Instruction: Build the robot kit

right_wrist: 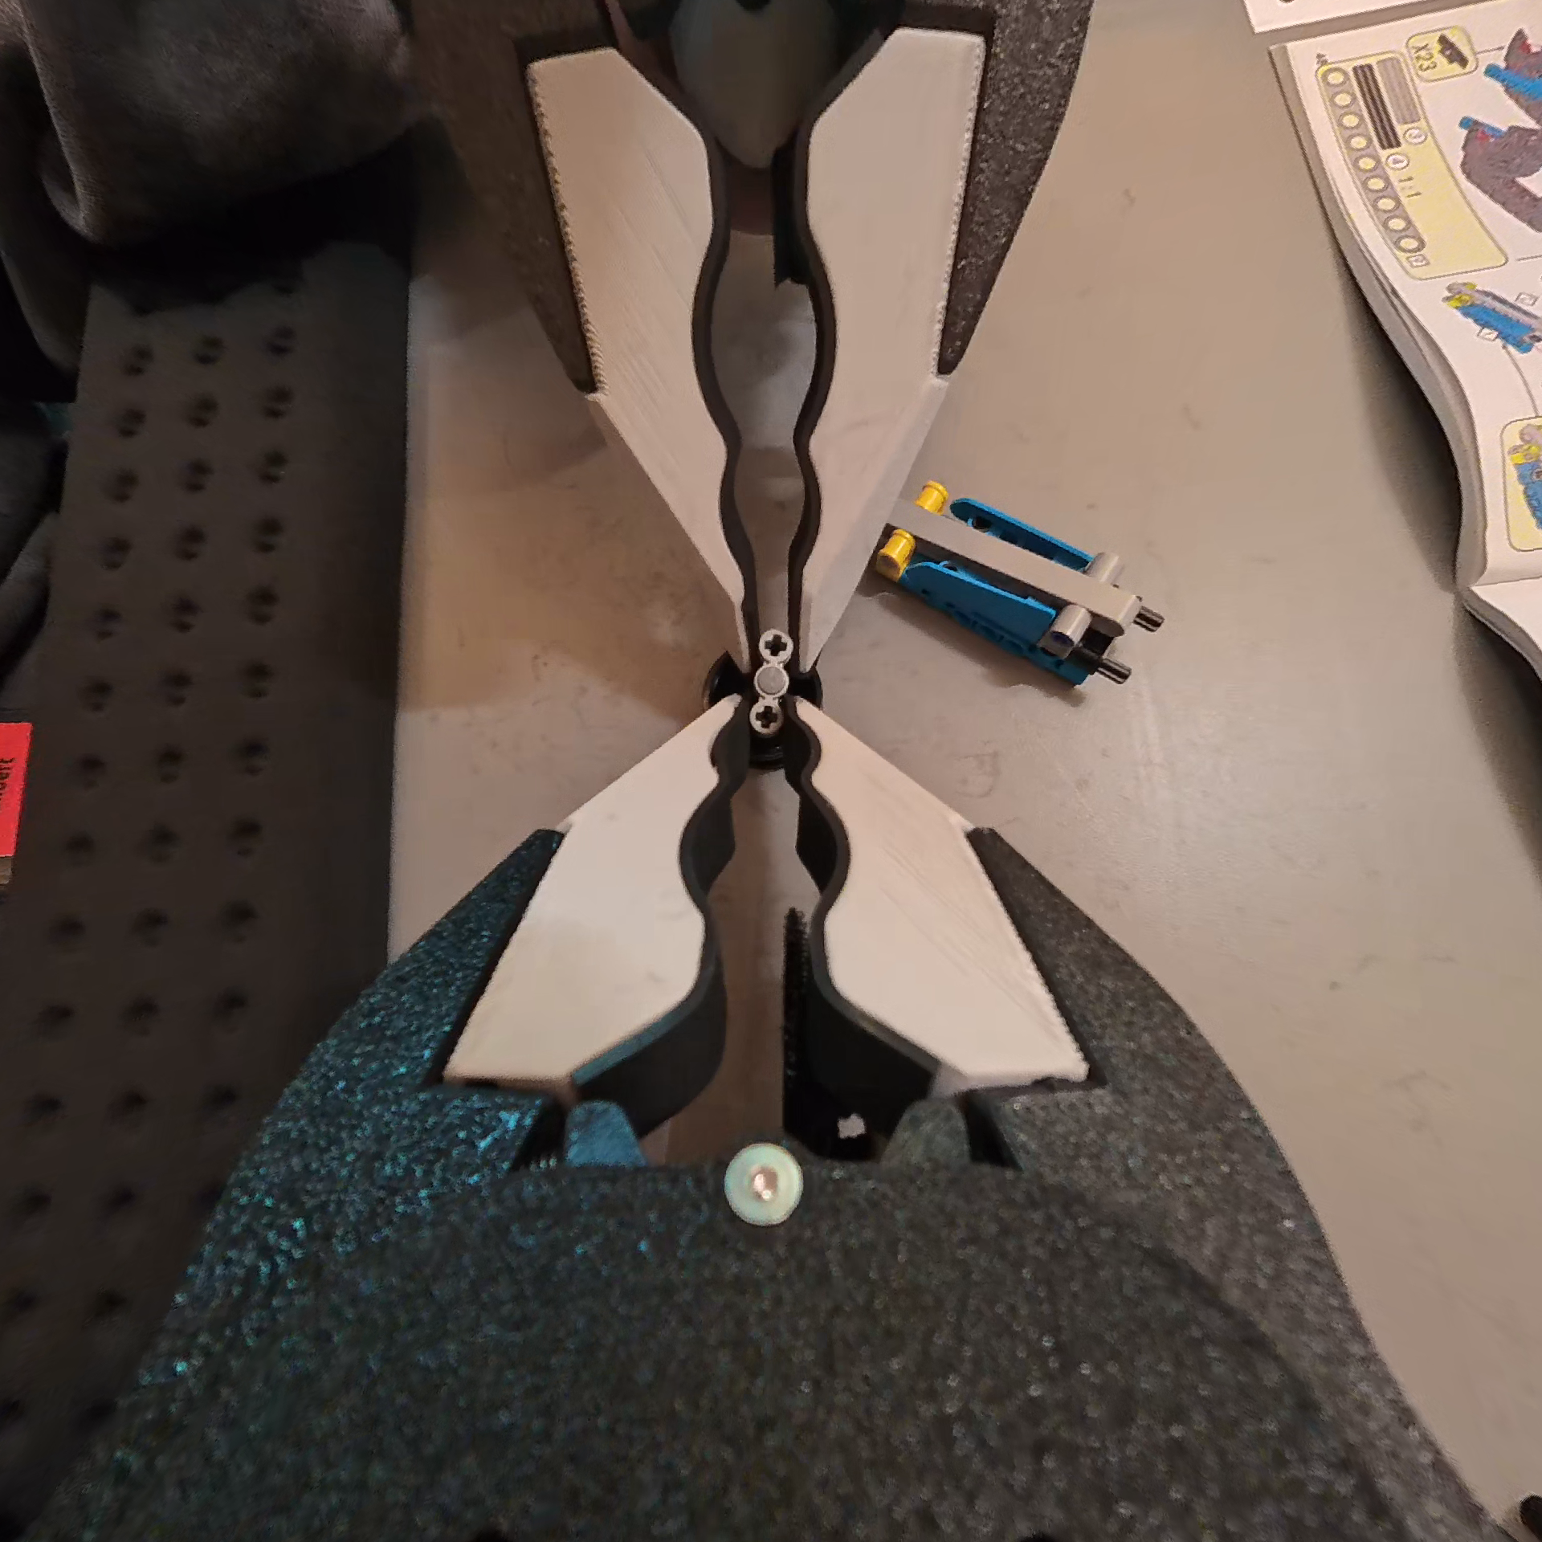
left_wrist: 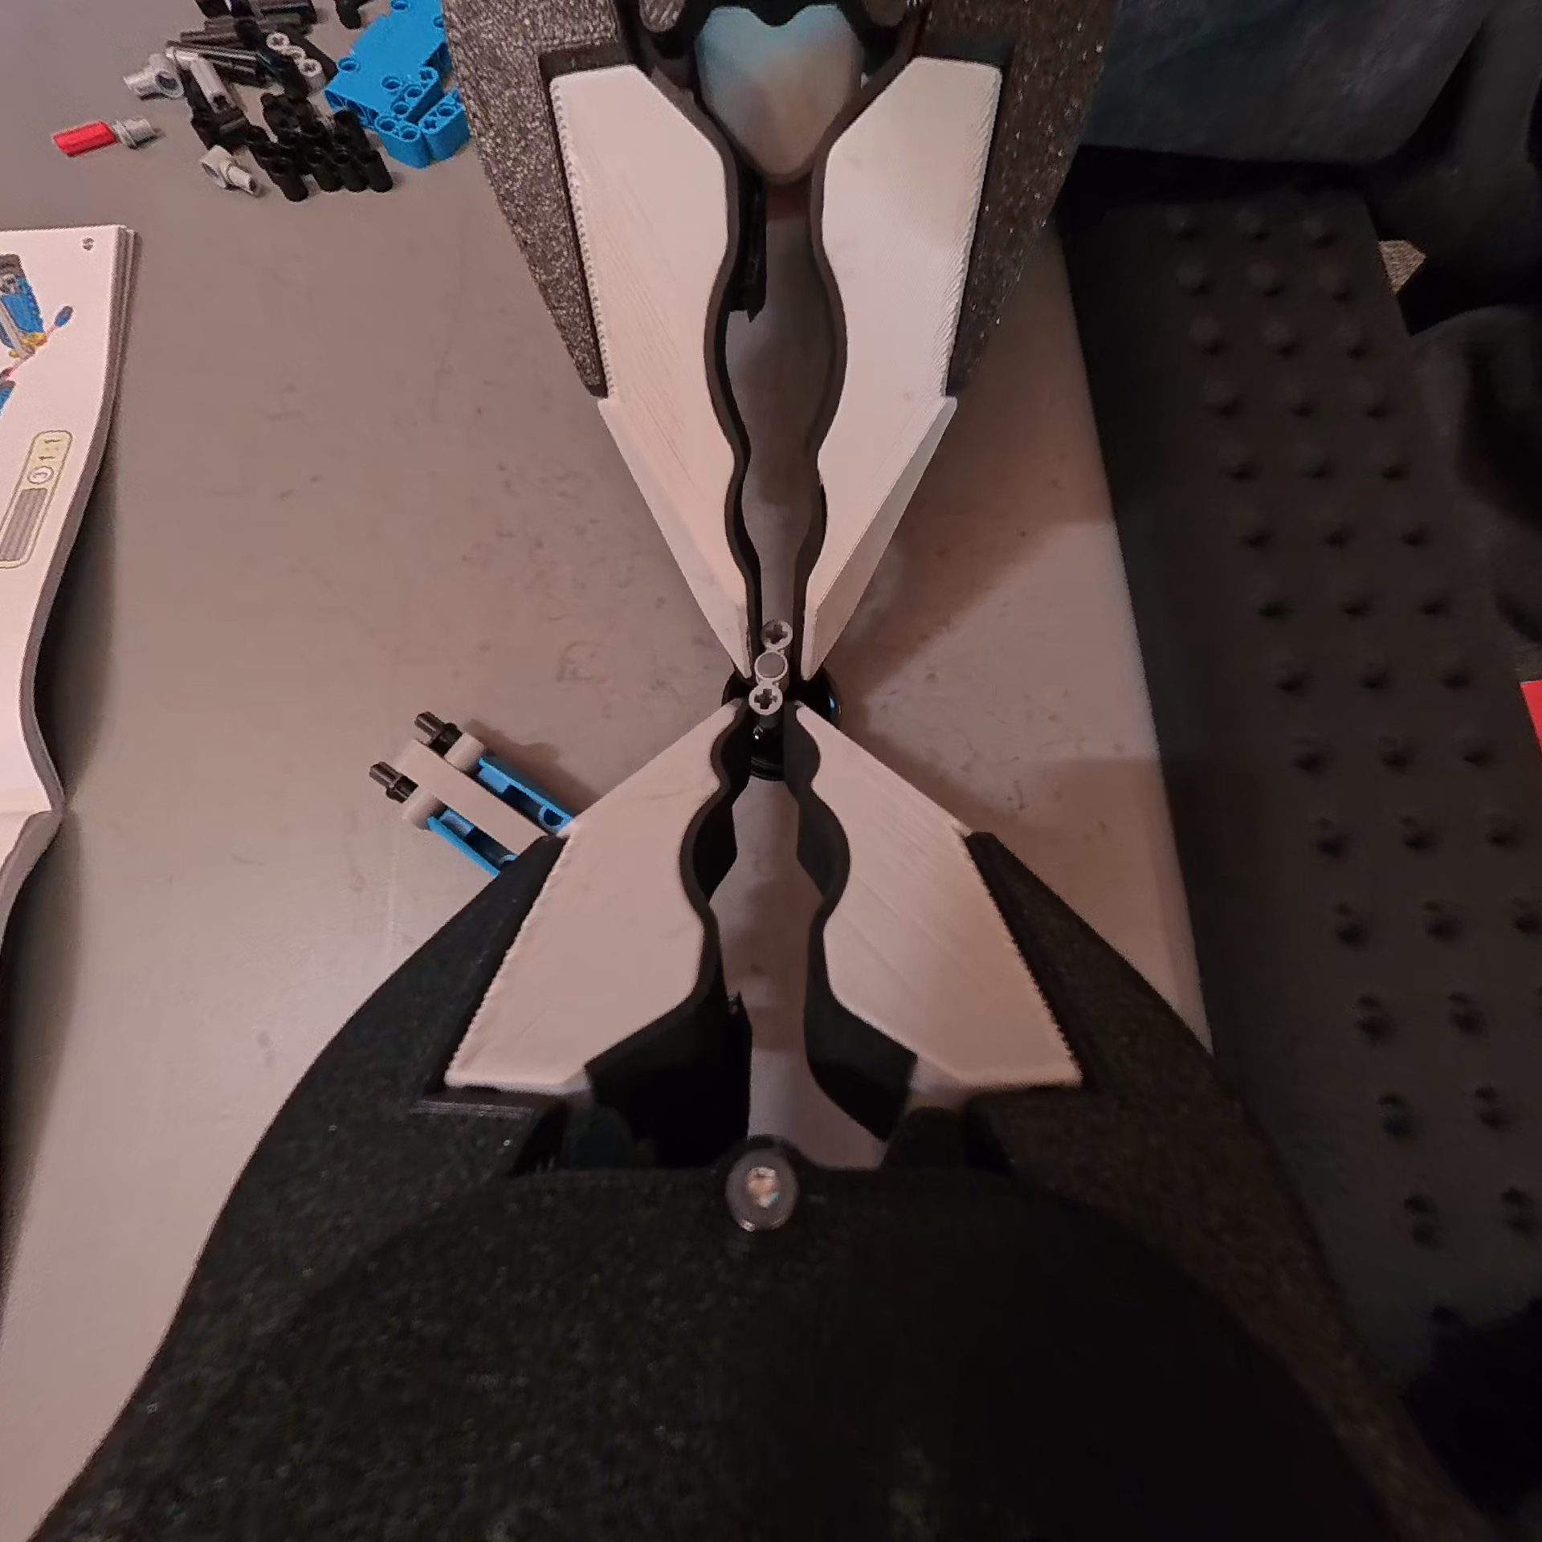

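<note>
My two grippers meet tip to tip over the grey table (left_wrist: 334, 501). My left gripper (left_wrist: 766, 709) comes from the bottom of the left wrist view and my right gripper (left_wrist: 776, 641) from the top. Both are shut on a small light grey connector (left_wrist: 772, 666) with three holes, one at each end of it. A black round part (left_wrist: 772, 747) sits right behind the connector, mostly hidden. In the right wrist view my right gripper (right_wrist: 766, 718) is at the bottom, my left gripper (right_wrist: 776, 647) at the top, and the connector (right_wrist: 770, 680) is between them.
A blue and grey beam assembly (left_wrist: 467, 784) (right_wrist: 1001, 584) lies on the table beside the tips. A pile of black, grey and blue parts (left_wrist: 292, 108) lies farther off. An open instruction booklet (left_wrist: 50, 501) (right_wrist: 1418, 250) lies at the edge. A black dimpled foam mat (left_wrist: 1335, 667) (right_wrist: 192, 667) borders the table. Only a small space, under 4 cm, lies between the two pairs of fingers.
</note>
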The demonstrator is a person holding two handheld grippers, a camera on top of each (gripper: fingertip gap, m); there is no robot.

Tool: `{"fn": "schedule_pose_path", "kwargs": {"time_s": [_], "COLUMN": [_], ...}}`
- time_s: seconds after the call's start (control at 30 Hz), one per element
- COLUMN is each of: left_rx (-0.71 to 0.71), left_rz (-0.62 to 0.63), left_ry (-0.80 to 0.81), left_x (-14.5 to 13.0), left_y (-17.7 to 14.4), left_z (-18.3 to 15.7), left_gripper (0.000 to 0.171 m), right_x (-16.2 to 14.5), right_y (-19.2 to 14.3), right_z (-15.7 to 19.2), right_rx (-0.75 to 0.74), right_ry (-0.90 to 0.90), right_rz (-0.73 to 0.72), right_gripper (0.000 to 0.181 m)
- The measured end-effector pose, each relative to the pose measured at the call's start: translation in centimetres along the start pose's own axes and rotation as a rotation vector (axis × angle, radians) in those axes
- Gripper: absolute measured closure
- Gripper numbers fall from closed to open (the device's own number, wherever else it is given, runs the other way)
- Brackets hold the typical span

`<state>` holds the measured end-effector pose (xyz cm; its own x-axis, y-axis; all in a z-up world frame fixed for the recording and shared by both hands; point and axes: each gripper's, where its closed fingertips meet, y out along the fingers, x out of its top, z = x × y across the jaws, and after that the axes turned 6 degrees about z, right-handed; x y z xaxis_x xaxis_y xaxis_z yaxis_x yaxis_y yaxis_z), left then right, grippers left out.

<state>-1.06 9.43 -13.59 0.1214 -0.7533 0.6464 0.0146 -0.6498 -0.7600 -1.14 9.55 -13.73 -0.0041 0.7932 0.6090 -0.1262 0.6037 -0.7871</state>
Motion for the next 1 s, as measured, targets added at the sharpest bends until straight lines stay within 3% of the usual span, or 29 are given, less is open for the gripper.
{"fn": "schedule_pose_path", "kwargs": {"time_s": [0.33,0.77,1.0], "left_rx": [0.029,0.061,-0.004], "left_rz": [-0.013,-0.013,-0.062], "left_ry": [0.044,0.064,0.042], "left_x": [0.11,-0.09,-0.15], "left_y": [0.08,0.11,0.09], "left_z": [0.24,0.69,0.69], "left_gripper": [0.165,0.165,0.165], "right_x": [-0.12,-0.18,-0.05], "right_y": [-0.15,-0.07,0.02], "right_z": [-0.28,-0.76,-0.73], "right_rx": [-0.094,-0.240,-0.192], "right_ry": [-0.070,-0.031,0.005], "right_rz": [0.031,0.125,0.090], "right_gripper": [0.174,0.174,0.174]}}
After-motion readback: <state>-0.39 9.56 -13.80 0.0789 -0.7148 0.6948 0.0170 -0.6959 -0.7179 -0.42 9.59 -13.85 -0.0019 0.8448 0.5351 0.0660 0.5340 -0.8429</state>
